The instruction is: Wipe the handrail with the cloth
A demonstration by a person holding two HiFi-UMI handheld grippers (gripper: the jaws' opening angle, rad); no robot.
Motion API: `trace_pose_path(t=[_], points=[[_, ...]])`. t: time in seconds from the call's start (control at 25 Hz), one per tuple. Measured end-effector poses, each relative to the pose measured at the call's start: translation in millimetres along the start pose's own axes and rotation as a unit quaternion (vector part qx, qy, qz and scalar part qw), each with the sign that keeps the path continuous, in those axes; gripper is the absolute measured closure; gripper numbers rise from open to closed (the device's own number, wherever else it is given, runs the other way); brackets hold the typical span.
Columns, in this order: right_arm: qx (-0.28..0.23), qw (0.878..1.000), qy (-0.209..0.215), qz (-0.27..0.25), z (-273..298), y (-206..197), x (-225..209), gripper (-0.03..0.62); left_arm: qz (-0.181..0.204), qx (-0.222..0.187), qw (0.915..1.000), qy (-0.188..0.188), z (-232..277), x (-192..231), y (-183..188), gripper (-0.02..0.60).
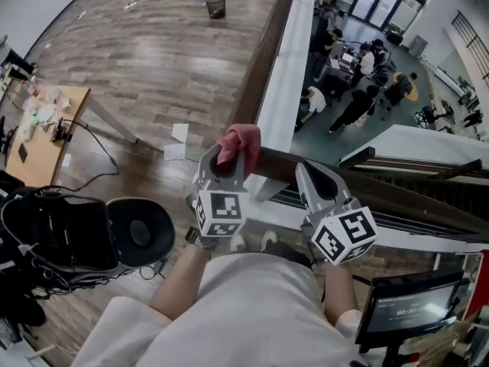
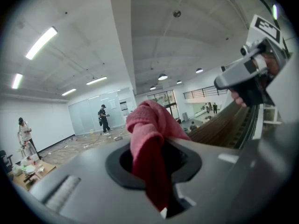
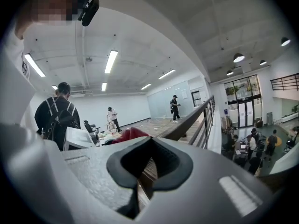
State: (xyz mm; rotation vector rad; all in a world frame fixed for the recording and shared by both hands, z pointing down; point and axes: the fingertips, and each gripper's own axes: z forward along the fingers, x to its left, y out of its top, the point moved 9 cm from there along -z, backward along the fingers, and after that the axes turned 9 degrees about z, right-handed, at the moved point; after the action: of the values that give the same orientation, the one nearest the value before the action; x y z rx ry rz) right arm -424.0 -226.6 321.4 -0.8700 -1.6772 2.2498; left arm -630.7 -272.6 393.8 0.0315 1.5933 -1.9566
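Cloth (image 1: 240,139): pink, bunched, centre of the head view, at the near corner of the handrail (image 1: 397,197); whether it touches the wood cannot be told. Left gripper (image 1: 228,159): jaws clamped on the cloth, a fold hanging down between them. Handrail: dark wood, running right from the cloth and also up the frame along the balcony edge. Right gripper (image 1: 313,180): just right of the left one, over the rail, jaws together with nothing between them. Black chair (image 1: 140,232): lower left. Desk (image 1: 46,128): left edge. Bin (image 1: 216,5): top centre. People (image 1: 359,90): lower floor, upper right.
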Motion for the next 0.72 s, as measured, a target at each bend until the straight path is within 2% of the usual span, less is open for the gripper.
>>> trace_pose_path(t=[0.16, 0.28, 0.72], points=[[-0.007, 0.999, -0.03, 0.007, -19, -5, -6, 0.591, 0.008, 0.005, 0.9999, -0.015, -4, -5, 2, 0.494], [-0.014, 0.999, -0.041, 0.013, -34, -4, -13, 0.591, 0.02, 0.008, 0.9997, -0.012, -4, -12, 10, 0.494], [-0.007, 1.0, -0.009, 0.003, -50, 5, -38, 0.591, -0.002, 0.042, 0.9989, 0.021, -1, -18, 15, 0.497]])
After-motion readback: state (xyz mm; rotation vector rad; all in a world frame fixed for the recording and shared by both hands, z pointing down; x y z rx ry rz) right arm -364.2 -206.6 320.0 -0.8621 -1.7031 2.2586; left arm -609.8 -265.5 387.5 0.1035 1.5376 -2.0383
